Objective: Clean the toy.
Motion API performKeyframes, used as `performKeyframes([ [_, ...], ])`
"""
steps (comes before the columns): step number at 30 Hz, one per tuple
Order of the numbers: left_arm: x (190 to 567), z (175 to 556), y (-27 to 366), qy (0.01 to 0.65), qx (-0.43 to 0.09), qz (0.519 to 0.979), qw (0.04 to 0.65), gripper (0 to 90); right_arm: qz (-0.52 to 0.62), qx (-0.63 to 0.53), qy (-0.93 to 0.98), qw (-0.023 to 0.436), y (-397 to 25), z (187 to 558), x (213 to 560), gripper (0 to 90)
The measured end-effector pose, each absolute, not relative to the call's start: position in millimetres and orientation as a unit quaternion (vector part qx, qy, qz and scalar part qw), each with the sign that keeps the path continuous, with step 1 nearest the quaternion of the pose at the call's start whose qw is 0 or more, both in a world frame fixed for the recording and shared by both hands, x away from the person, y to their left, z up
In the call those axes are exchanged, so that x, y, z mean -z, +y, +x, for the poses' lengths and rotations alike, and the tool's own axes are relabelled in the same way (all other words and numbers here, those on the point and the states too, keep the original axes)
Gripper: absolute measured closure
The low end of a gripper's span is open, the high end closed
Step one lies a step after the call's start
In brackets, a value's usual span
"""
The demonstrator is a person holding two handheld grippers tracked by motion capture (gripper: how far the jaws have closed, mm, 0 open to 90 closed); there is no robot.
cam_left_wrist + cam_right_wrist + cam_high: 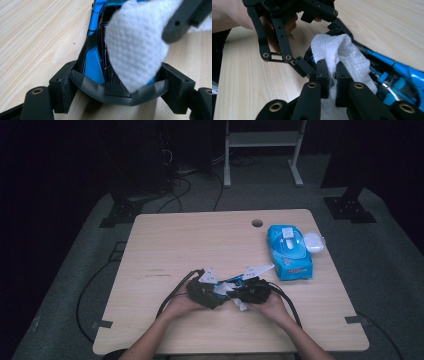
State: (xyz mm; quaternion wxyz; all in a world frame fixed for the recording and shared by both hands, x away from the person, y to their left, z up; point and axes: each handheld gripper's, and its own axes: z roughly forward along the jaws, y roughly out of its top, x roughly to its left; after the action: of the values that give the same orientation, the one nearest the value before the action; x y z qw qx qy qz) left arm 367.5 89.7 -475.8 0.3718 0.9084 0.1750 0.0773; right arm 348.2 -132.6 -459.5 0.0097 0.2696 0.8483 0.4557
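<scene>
While you work near the front middle of the desk (165,235), both hands meet over a blue and black pair of glasses (93,56), which the left tongs (117,87) hold by their frame, jaws spread around it and pressed to its sides. The right tongs (331,75) are closed on a white wipe (344,53), pinching its bunched lower end while the free part drapes onto the glasses. Off to the right, well apart, a blue wipe pack (289,251) lies with a small white lid (314,241) just beside it.

Judging by the look, the glasses are light, stiff and slick, and probably easy to scratch or twist, so keep hold at the solid frame rather than the lens. The wipe is soft and limp; it folds wherever it is unsupported, so grip it close to the part that rubs.
</scene>
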Motion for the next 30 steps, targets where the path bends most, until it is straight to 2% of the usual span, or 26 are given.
performKeyframes([
  [10,476,367,89,0.172,-0.079,0.909,0.371,23.4,0.363,-0.447,0.816,0.046,-193,372,465,83.9],
  [14,476,367,89,0.173,-0.081,0.909,0.37,23.4,0.369,-0.45,0.812,0.042,-194,372,466,83.8],
  [18,476,367,89,0.174,-0.08,0.908,0.373,23.4,0.33,-0.465,0.821,0.018,-170,362,462,83.7],
  [21,476,367,90,0.173,-0.079,0.908,0.373,23.4,0.319,-0.462,0.827,0.023,-165,360,461,83.8],
  [26,476,367,89,0.172,-0.082,0.909,0.371,23.4,0.368,-0.456,0.809,0.039,-193,374,468,83.9],
  [30,476,367,89,0.172,-0.08,0.909,0.372,23.4,0.388,-0.453,0.802,0.035,-202,377,470,83.9],
])
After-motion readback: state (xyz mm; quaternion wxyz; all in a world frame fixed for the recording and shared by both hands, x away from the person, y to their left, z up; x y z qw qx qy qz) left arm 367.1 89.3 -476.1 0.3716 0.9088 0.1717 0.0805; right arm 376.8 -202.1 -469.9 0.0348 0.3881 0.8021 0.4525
